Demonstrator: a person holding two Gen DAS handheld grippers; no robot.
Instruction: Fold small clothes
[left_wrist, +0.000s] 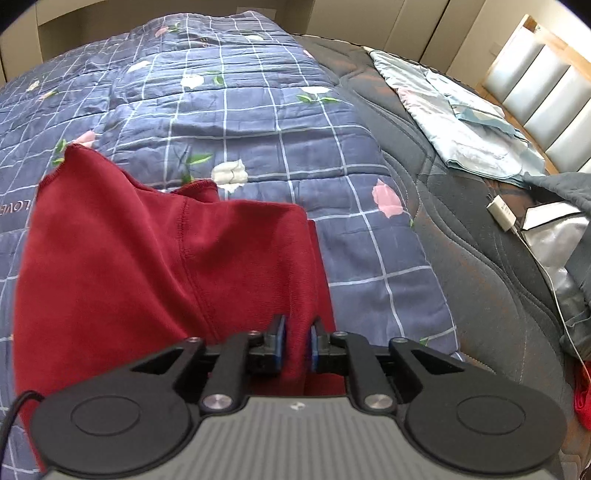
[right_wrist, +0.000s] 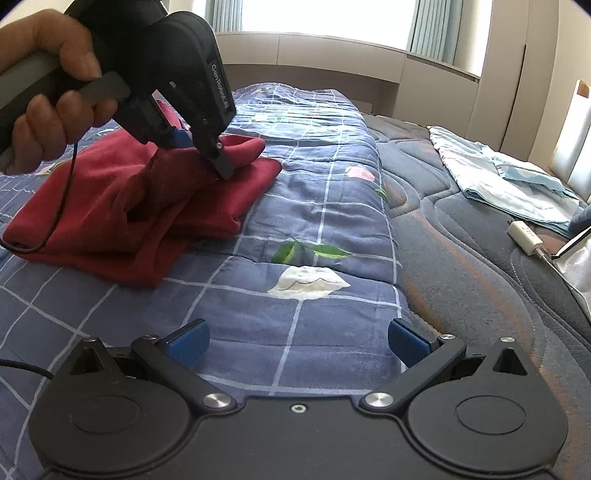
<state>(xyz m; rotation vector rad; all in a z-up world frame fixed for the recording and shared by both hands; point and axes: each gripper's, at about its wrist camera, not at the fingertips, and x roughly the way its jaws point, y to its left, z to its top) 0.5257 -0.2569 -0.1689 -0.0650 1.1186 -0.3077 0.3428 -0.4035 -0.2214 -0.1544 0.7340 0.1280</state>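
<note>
A dark red garment (left_wrist: 147, 258) lies partly folded on the blue checked quilt (left_wrist: 258, 110). My left gripper (left_wrist: 296, 328) points down at its right edge, and a fold of the red cloth fills the narrow gap between the blue pads. From the right wrist view, the left gripper (right_wrist: 203, 155), held by a hand (right_wrist: 55, 110), stands over the red garment (right_wrist: 110, 206), with the cloth tented up to its fingers. My right gripper (right_wrist: 299, 338) hovers open above the bare quilt (right_wrist: 314, 206) to the right of the garment, with nothing between its fingers.
Right of the quilt runs a grey quilted mattress (left_wrist: 461, 258). On it lie a folded light blue cloth (left_wrist: 461, 122), a white charger with a cable (left_wrist: 500, 214) and a silvery white item (left_wrist: 550, 236). Something red (left_wrist: 581, 402) shows at the right edge.
</note>
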